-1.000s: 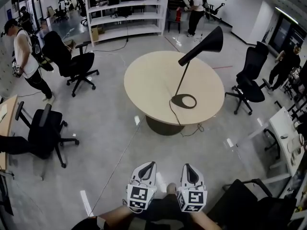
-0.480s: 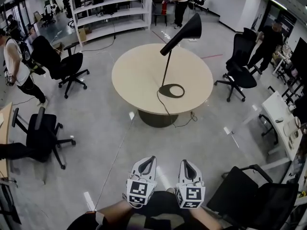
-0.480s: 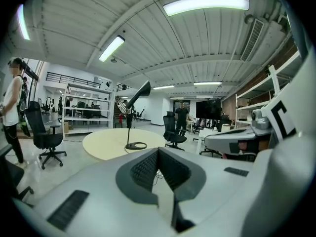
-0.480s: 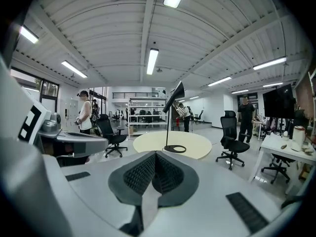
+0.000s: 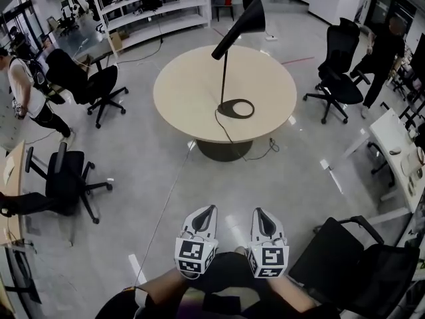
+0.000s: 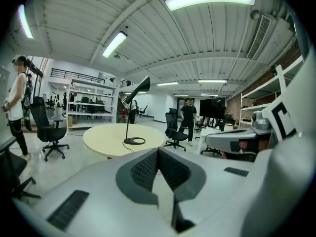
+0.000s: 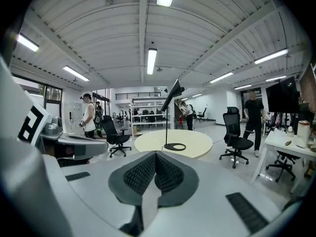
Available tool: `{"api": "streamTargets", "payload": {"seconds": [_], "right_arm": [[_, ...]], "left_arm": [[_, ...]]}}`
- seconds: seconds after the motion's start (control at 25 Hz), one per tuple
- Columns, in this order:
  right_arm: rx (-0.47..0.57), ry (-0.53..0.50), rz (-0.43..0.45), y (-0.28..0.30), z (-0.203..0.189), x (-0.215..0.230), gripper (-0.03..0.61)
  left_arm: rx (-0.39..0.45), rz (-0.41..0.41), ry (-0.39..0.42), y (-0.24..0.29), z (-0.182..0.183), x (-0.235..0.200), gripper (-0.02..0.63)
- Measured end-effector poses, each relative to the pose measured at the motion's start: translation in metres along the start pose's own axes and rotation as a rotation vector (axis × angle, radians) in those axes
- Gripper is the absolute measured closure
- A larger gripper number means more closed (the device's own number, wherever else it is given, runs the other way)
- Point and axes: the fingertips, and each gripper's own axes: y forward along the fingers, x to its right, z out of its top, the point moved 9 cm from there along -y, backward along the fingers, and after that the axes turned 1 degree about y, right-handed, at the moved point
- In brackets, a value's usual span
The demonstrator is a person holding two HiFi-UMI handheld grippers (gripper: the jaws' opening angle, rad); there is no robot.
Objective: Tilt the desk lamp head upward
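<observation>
Upper centre of the frame: a matte black cone-headed desk lamp (image 5: pixel 243 22) against a pale beige round desk (image 5: pixel 186 92). Bottom centre: the white left gripper (image 5: pixel 207 212) and white right gripper (image 5: pixel 260 212), each with dark grey ribbed pads (image 6: pixel 145 171) and a marker cube (image 5: pixel 192 270) patterned in black-and-white squares. The glossy floor (image 5: pixel 133 178) is light grey.

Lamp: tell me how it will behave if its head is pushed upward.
Likely top-heavy: the long cone head sits atop a thin stem. The flat ring base is small, so a hard push may tip or slide it on the smooth table.
</observation>
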Motion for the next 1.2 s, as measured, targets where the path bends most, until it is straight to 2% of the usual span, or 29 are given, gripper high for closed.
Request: {"api": "streamTargets", "payload": {"seconds": [0.32, 1.2], "right_arm": [[-0.014, -0.015, 0.059, -0.002, -0.002, 0.005, 0.565], [-0.018, -0.022, 0.064, 0.010, 0.002, -0.026, 0.565]], "left_arm": [[-0.004, 0.031, -0.022, -0.003, -0.005, 0.013, 0.569], [0.012, 0.047, -0.039, -0.020, -0.004, -0.017, 0.569]]}}
